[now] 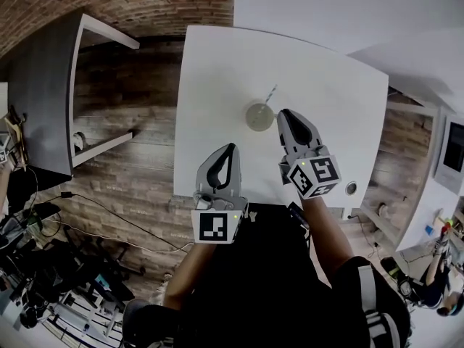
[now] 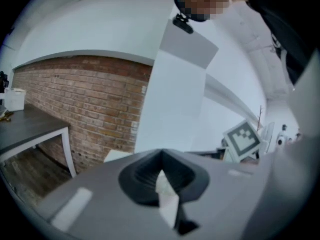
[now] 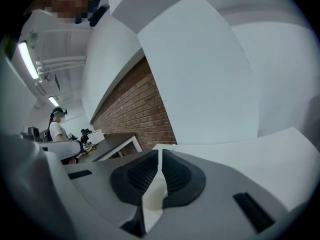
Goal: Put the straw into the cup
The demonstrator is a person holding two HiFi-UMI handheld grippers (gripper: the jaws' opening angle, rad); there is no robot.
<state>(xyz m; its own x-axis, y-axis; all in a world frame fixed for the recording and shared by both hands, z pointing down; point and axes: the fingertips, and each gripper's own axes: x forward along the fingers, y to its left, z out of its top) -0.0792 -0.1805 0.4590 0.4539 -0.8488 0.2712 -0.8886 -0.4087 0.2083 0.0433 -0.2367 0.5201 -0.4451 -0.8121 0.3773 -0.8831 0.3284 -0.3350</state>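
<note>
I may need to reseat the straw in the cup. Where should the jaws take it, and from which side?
Grip the straw on its bare length just above the rim of the cup, where it is steadied. It is thin and sticks up out of the cup, so close the jaws across it from the near side. The right gripper, shut at present, is nearest.

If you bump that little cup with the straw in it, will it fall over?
Probably. The small round pale cup looks light, so a nudge may slide or tip it on the smooth white table. The thin striped straw leaning out could pull it that way.
</note>
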